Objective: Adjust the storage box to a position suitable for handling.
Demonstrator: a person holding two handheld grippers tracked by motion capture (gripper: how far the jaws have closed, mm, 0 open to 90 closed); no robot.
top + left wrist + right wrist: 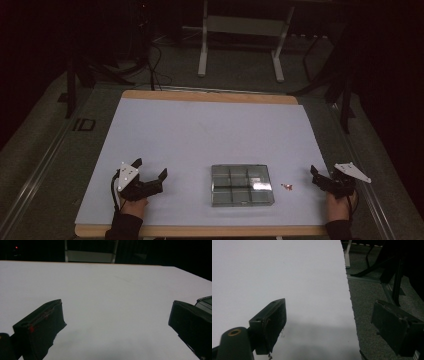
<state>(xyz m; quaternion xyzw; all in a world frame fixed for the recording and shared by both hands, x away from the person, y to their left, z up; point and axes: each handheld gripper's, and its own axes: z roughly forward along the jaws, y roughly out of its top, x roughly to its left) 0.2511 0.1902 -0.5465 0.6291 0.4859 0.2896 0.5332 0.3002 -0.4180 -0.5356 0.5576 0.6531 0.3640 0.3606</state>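
High view has the clear compartment box point(242, 185) sitting near the front edge of the white table sheet point(210, 130), between both hands, with a tiny reddish piece point(287, 186) just off its right side. Left gripper point(150, 170) rests low on the sheet well left of the box, jaws spread wide with nothing in them, pointing up and to the right. Right gripper point(320, 174) sits at the sheet's right edge, jaws released too, aimed left toward the reddish piece.
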